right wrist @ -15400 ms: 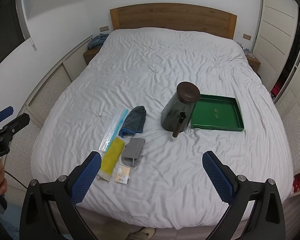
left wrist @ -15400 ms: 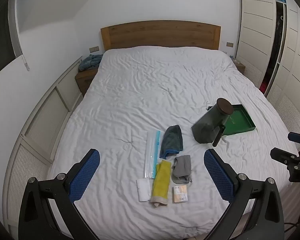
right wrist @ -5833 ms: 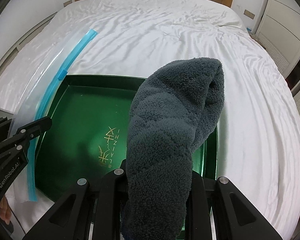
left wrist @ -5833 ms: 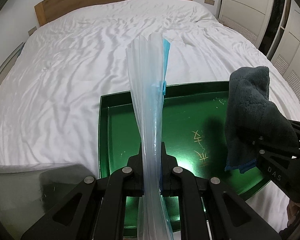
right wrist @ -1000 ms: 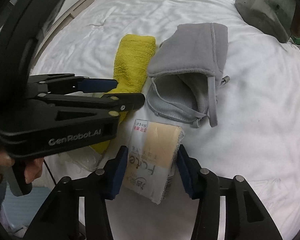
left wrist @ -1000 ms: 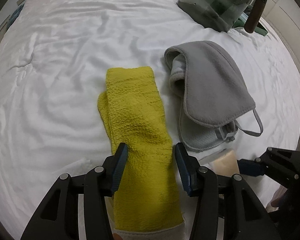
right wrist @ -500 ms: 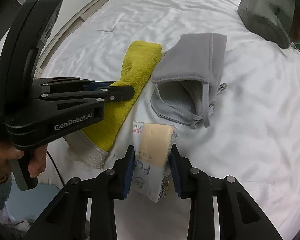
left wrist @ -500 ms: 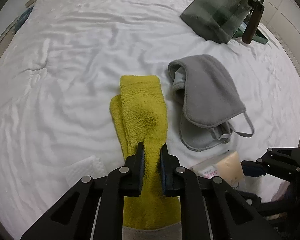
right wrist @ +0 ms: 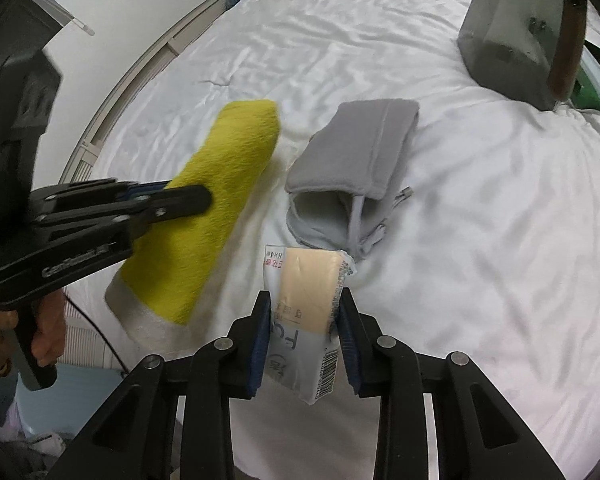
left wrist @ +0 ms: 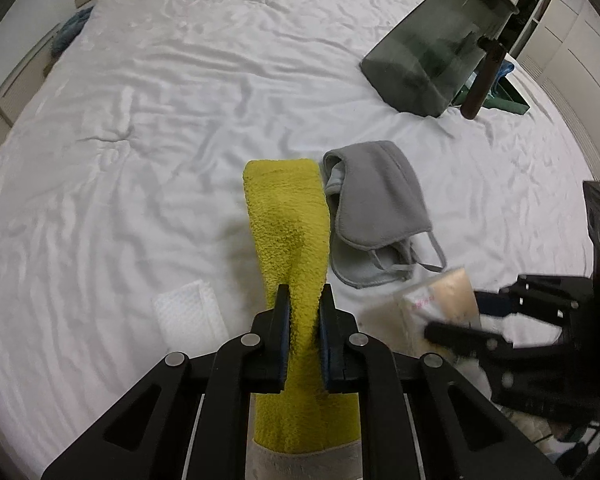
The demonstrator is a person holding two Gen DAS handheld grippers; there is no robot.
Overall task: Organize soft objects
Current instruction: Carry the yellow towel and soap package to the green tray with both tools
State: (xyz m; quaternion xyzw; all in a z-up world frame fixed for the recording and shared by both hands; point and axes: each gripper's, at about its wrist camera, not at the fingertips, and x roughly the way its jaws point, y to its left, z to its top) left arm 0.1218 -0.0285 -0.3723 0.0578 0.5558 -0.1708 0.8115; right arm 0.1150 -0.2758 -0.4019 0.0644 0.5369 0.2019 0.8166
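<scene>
- A wide bed (left wrist: 180,80) under a rumpled white sheet fills the view, with a dark glass jug (left wrist: 432,52) standing at the far right and a green tray (left wrist: 512,98) peeking out behind it.
- Left tongs (left wrist: 303,312) are clamped tight on the yellow towel (left wrist: 288,220), whose far end hangs off the sheet.
- Right tongs (right wrist: 304,312) are pinched on the sponge packet (right wrist: 306,276), pads pressing its sides, packet clear of the bed.
- The grey face mask (left wrist: 376,216) lies on the sheet just right of the towel, straps loose.
- A small white cloth (left wrist: 188,312) sits flat on the sheet to the left of the tongs.
</scene>
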